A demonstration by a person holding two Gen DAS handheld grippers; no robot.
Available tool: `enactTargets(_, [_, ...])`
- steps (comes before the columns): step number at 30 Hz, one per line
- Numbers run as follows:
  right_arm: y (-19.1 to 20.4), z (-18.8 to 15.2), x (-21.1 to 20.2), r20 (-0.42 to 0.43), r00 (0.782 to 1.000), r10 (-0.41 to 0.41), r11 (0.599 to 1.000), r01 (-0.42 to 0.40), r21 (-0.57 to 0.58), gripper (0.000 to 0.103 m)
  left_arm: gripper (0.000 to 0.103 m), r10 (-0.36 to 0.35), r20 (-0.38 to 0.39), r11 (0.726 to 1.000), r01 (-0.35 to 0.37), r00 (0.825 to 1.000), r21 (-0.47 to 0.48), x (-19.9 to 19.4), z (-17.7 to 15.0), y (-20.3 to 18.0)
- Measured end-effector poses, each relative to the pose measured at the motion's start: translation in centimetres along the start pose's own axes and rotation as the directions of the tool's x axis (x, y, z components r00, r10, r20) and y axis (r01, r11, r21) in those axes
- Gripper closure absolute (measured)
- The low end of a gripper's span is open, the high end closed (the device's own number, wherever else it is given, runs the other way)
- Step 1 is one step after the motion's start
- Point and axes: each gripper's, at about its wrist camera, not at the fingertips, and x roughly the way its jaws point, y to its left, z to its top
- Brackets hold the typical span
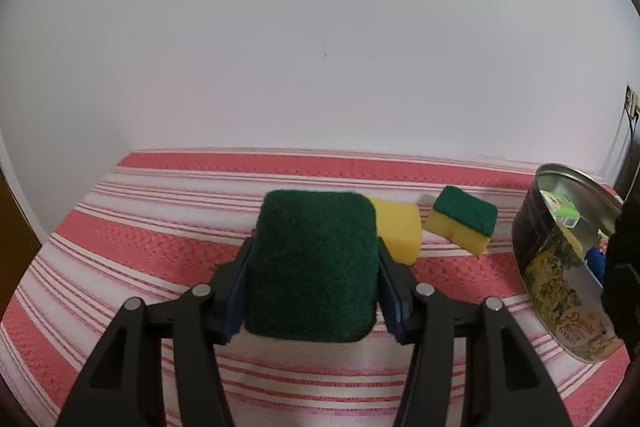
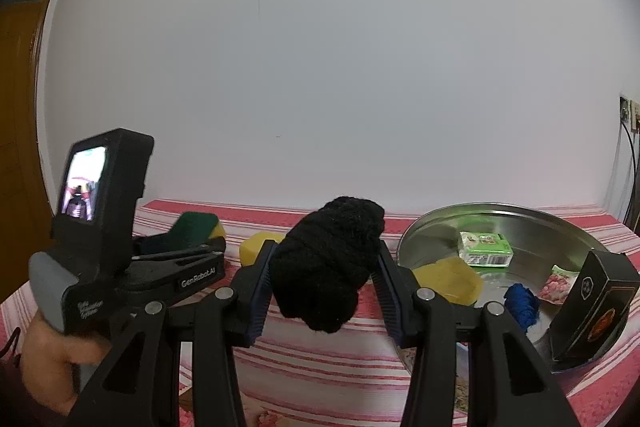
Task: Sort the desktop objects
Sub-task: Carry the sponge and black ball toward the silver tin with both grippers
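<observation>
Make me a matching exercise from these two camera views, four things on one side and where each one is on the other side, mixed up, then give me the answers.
Things:
1. green-topped sponge
2. black yarn bundle
3. green carton
4. second sponge

Places:
A. lying on the striped cloth
B. inside the round metal tin
C. between the left gripper fingers
D. between the right gripper fingers

Pairs: 1-C, 2-D, 3-B, 4-A

Your left gripper point(image 1: 316, 267): black frame, blue pads, dark green scourer sponge point(image 1: 314, 265) between them. Your right gripper point(image 2: 324, 275): black, holding black yarn ball point(image 2: 328, 263). Cloth point(image 1: 160, 227): pink-red and white stripes. Loose sponges point(image 1: 462, 223): yellow with green tops. Tin point(image 2: 440, 227): silver inside, holding green-white packet point(image 2: 485, 249), blue yarn point(image 2: 522, 309), black box point(image 2: 592, 311). Wall point(image 1: 320, 27): plain white.
</observation>
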Motion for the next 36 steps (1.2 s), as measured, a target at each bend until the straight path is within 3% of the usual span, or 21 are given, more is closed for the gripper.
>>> enactTargets(12, [0.7,-0.3,-1.6,0.046,0.999,-0.017,0.999,0.019,-0.032,0.054,0.048,0.03,0.057,0.998,-0.027,0.998,-0.063,-2.4,-1.2,0.3])
enactTargets(20, [0.7,-0.2,-3.2,0.064,0.998,-0.026,0.999,0.028,-0.018,0.054,0.048,0.059,0.116,0.997,-0.053,0.991,-0.055,-4.4,-2.0,-0.5])
enactTargets(36, [0.7,-0.2,-7.0,0.134,0.989,-0.054,0.998,0.055,-0.008,0.054,0.048,0.011,0.145,0.998,-0.003,0.989,-0.057,-6.8,-3.2,-2.6])
